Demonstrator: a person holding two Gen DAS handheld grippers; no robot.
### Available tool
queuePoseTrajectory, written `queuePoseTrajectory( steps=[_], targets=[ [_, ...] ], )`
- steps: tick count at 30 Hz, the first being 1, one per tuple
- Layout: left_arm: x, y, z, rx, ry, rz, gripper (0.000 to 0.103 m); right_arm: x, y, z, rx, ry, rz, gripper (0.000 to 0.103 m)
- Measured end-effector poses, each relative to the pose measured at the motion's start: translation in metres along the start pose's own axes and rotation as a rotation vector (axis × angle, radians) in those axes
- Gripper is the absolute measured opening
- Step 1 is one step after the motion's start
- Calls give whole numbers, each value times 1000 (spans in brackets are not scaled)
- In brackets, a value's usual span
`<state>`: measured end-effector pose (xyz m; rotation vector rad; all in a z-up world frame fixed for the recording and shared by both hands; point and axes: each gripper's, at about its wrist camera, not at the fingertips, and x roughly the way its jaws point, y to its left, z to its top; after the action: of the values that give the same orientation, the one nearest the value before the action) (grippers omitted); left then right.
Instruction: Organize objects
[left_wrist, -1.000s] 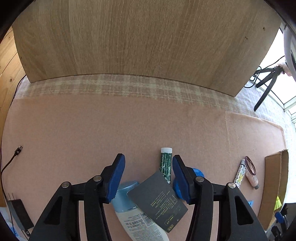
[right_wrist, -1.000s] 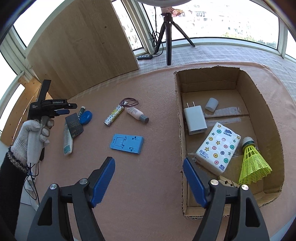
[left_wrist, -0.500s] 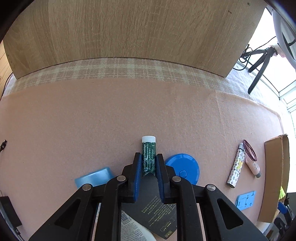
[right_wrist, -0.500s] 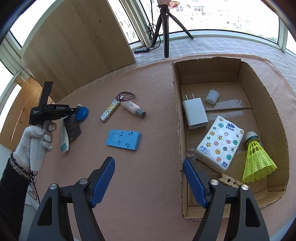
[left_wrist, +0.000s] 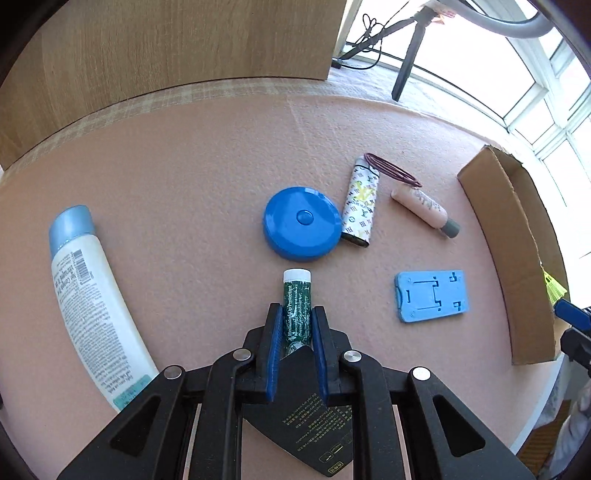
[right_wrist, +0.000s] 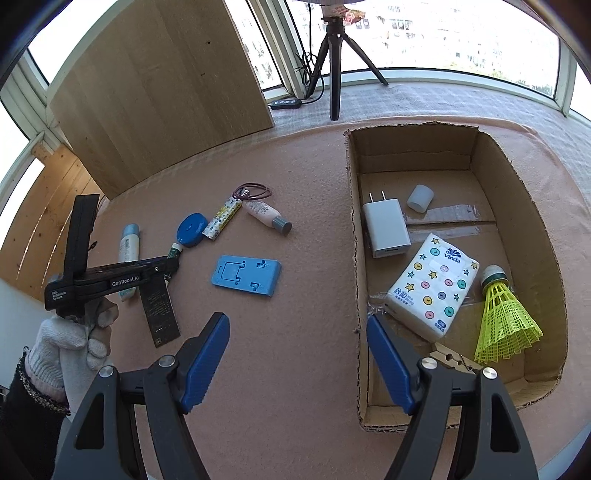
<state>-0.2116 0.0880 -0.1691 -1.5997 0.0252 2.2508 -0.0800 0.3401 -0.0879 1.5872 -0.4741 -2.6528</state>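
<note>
The left gripper (left_wrist: 297, 325), held in a white-gloved hand (right_wrist: 70, 339) and printed "GenRobot.AI", pinches a green lip-balm tube with a white cap (left_wrist: 296, 306); its worn label is barely legible. A black card with tiny gold print (left_wrist: 314, 424) lies partly hidden under the gripper. Beyond the tube sit a round blue disc (left_wrist: 302, 223) and a monogram-patterned lighter (left_wrist: 360, 206); left lies a white bottle with a barcode (left_wrist: 92, 306). The right gripper (right_wrist: 297, 365) hangs spread, empty, beside an open cardboard box (right_wrist: 354, 236) holding a "Vinda" tissue pack (right_wrist: 432, 280).
</note>
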Motion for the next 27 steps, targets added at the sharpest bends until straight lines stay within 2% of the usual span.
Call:
queuePoseTrajectory(
  steps=[2, 4, 6, 11, 19, 21, 22, 23, 27],
  targets=[
    [-1, -15, -11, 32, -7, -12, 16, -4, 1, -2, -8, -9, -13, 73],
    [-2, -29, -17, 93, -29, 39, 16, -9, 1, -4, -12, -21, -24, 73],
    [-1, -32, -15, 101, -30, 52, 16, -14, 0, -7, -10, -31, -25, 73],
    [0, -19, -5, 59, -37, 71, 16, -27, 4, -15, -22, -52, -36, 73],
    [-2, 11, 8, 60, -38, 117, 18, -43, 18, -28, -71, -80, -58, 73],
    [-5, 16, 9, 45, -31, 113, 38, -44, 22, -29, -78, -83, -54, 73],
    [-8, 19, 9, 27, -37, 106, 59, -45, 24, -30, -81, -85, -53, 73],
    [-14, 23, 9, 13, -54, 94, 69, -46, 27, -29, -86, -88, -49, 73],
    [-43, 36, -1, -46, -127, 51, 69, -47, 42, -26, -122, -98, -26, 74]
  ],
)
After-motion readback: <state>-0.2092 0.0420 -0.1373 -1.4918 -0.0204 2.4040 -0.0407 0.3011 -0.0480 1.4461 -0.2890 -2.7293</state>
